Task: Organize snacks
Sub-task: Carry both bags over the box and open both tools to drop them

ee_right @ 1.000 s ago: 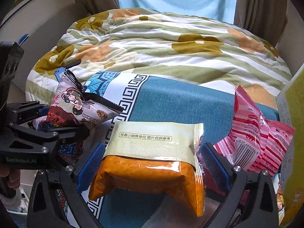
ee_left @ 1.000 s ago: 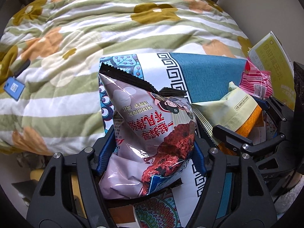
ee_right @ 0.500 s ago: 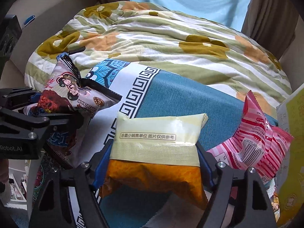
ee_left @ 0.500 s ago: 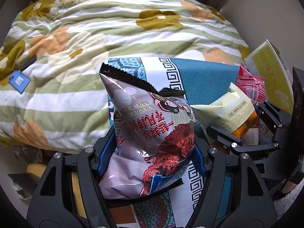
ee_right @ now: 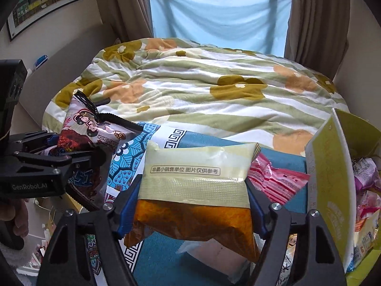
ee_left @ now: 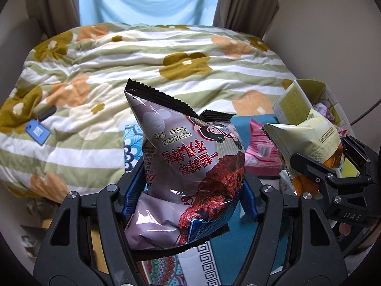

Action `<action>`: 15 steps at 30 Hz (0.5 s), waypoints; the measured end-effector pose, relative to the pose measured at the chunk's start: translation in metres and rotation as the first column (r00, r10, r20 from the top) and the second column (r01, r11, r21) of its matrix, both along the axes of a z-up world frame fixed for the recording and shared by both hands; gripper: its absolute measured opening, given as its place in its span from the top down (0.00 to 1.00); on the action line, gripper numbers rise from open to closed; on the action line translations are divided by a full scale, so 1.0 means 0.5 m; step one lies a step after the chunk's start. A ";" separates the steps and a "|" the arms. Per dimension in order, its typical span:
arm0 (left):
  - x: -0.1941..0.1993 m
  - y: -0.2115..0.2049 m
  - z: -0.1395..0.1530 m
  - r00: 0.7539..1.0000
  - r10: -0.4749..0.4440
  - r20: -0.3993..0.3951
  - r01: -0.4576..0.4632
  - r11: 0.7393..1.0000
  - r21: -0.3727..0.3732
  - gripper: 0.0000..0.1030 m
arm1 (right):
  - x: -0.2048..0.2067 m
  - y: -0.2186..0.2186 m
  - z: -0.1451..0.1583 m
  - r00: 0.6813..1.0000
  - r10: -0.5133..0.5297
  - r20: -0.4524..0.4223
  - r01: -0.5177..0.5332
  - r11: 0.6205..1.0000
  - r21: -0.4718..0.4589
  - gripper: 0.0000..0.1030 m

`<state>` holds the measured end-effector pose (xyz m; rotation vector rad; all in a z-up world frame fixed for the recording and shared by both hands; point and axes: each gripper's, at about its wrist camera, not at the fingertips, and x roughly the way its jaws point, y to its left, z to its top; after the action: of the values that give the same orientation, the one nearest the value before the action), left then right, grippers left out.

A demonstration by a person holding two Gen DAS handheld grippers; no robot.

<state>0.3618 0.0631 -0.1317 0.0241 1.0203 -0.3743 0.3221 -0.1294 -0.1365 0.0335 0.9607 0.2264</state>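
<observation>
Above the bed, left gripper [ee_left: 190, 195] fingers clamp a purple crinkled snack bag [ee_left: 188, 166]; right gripper [ee_right: 190, 205] fingers clamp a cream-and-orange packet [ee_right: 195, 190].

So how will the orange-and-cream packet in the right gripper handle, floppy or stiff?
Probably floppy: the orange-and-cream packet sags below the right gripper, whose pads press its sides. Its glossy film may be slippery. It looks light for its size, puffed rather than dense.

Both packets have been lifted off the blue patterned cloth [ee_right: 238, 262]. The purple snack bag [ee_left: 190, 171] has been raised in the left gripper [ee_left: 190, 197]. The right gripper [ee_right: 190, 205], wide open a second ago, has been closed on the yellow-and-orange packet [ee_right: 195, 190] and raised. More of the window is now seen.
</observation>
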 end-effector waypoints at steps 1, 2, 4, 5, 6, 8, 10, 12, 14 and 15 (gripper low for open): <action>-0.006 -0.021 0.017 1.000 -0.004 0.011 0.004 1.000 -0.012 0.36 | -0.009 -0.019 0.018 1.000 -0.012 0.013 0.012 1.000 0.010 0.29; -0.012 -0.046 0.032 1.000 -0.008 0.021 0.008 1.000 -0.022 0.36 | -0.017 -0.038 0.036 0.999 -0.023 0.025 0.023 1.000 0.020 0.29; -0.024 -0.100 0.062 0.999 -0.014 0.048 0.015 0.999 -0.028 0.36 | -0.033 -0.084 0.070 0.998 -0.046 0.051 0.044 0.999 0.032 0.29; -0.029 -0.130 0.075 0.998 -0.022 0.059 0.024 0.999 -0.034 0.36 | -0.041 -0.109 0.085 0.996 -0.057 0.061 0.055 0.998 0.035 0.29; -0.033 -0.160 0.087 0.997 -0.031 0.068 0.034 0.998 -0.045 0.36 | -0.048 -0.134 0.099 0.995 -0.068 0.070 0.065 0.997 0.037 0.29; -0.037 -0.227 0.106 0.996 -0.051 0.075 0.056 0.997 -0.062 0.36 | -0.060 -0.190 0.125 0.992 -0.089 0.090 0.086 0.996 0.038 0.29; -0.041 -0.294 0.120 0.994 -0.066 0.091 0.072 0.995 -0.067 0.36 | -0.071 -0.250 0.146 0.988 -0.111 0.108 0.108 0.994 0.031 0.29; -0.044 -0.366 0.128 0.992 -0.086 0.097 0.093 0.993 -0.076 0.36 | -0.078 -0.309 0.160 0.985 -0.128 0.116 0.126 0.992 0.022 0.29; -0.039 -0.436 0.130 0.990 -0.100 0.097 0.108 0.991 -0.079 0.36 | -0.083 -0.369 0.171 0.980 -0.151 0.128 0.149 0.989 0.021 0.29; -0.036 -0.469 0.129 0.990 -0.109 0.094 0.117 0.990 -0.081 0.36 | -0.084 -0.397 0.174 0.979 -0.158 0.131 0.157 0.987 0.020 0.29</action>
<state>0.3436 -0.1715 -0.0671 0.0208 0.9160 -0.5161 0.2798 -0.3279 -0.0494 0.1015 0.8201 0.0856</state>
